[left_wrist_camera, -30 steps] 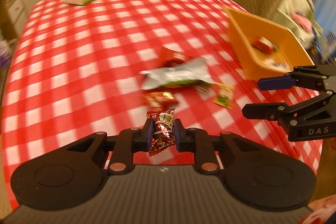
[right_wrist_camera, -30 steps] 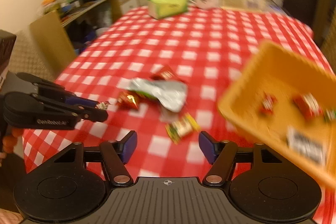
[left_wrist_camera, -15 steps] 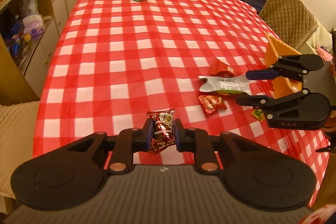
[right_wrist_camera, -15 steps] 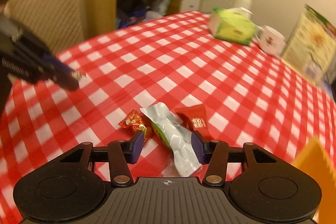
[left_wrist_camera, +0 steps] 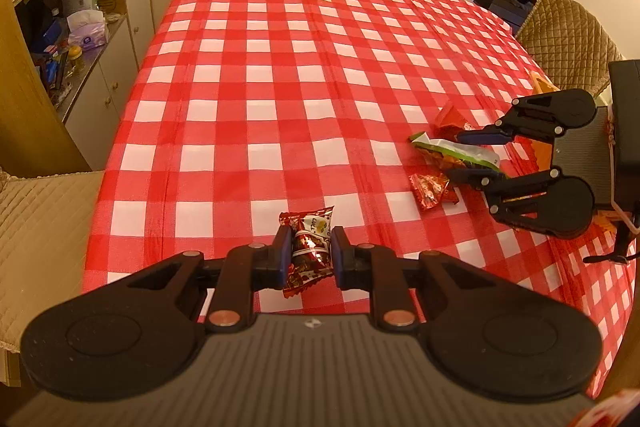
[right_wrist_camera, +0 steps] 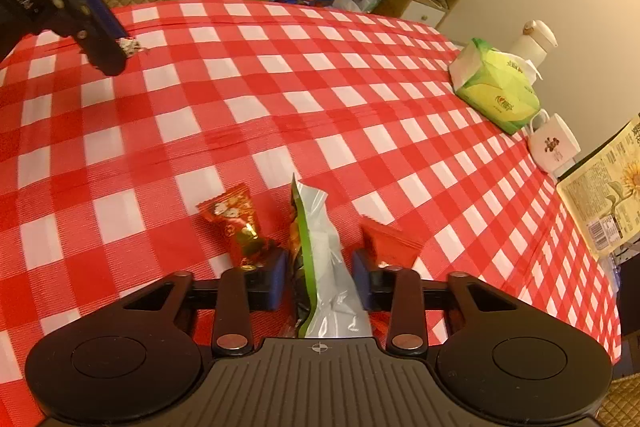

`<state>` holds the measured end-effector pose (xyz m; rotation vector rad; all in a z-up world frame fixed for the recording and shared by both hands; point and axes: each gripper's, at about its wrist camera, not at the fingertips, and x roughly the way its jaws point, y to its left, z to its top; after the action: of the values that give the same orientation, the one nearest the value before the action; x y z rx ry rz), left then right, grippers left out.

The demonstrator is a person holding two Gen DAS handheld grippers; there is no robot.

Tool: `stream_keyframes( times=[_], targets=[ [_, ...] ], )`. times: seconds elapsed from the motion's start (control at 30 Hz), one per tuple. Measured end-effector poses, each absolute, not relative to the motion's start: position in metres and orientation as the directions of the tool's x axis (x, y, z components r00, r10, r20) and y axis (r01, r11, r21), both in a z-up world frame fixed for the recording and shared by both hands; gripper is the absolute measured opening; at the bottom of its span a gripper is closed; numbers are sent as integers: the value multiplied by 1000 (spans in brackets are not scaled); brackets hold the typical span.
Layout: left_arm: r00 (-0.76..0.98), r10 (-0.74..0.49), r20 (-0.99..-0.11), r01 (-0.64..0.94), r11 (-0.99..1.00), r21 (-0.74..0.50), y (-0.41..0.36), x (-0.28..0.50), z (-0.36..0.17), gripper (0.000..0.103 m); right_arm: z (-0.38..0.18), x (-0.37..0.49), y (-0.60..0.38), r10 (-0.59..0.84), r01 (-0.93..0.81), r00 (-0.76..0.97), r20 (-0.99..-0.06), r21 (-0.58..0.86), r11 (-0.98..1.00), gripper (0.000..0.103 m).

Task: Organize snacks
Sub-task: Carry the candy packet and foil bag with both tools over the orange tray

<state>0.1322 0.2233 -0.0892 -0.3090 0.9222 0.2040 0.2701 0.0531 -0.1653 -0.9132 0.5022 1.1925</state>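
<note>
Over checked cloth, left gripper (left_wrist_camera: 307, 254) clamps a candy (left_wrist_camera: 307, 251) (right gripper (right_wrist_camera: 320, 277) closing around a silver-green packet (right_wrist_camera: 324, 267)).

Your left tool (left_wrist_camera: 307, 254) is matt black plastic and pinches a glossy, crinkled foil candy wrapper (left_wrist_camera: 308, 247). A finely ribbed checked cloth (left_wrist_camera: 280, 87) covers the tabletop. The silver-green snack bag (right_wrist_camera: 320, 267) looks smooth, shiny film.

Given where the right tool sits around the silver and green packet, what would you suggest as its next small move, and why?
Probably finish closing before any lift. The right tool straddles the silver and green packet, and its jaws are closing with the packet between them, but gaps still show beside both pads. The packet lies on the checked tablecloth with red snacks close on either side. The left tool already grips a red candy.
</note>
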Motion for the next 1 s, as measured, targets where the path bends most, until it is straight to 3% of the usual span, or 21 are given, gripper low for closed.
stream_keyframes(
  times=[0.07, 0.33, 0.73, 1.0],
  targets=[
    [588, 44, -807, -306, 936, -172, 224, 132, -89, 19, -163, 270, 53, 577, -940, 320, -751, -329, 94, 30],
    [597, 45, -801, -298, 939, -169, 222, 134, -85, 19, -143, 270, 45, 613, -948, 319, -723, -234, 218, 28],
    [640, 0, -769, -217, 959, -180, 202, 146, -69, 19, -91, 283, -12, 703, -845, 272, -657, 186, 501, 28],
    [661, -55, -748, -132, 973, -188, 172, 160, -57, 19, -71, 279, -75, 715, -708, 311, -626, 350, 614, 28]
  ],
)
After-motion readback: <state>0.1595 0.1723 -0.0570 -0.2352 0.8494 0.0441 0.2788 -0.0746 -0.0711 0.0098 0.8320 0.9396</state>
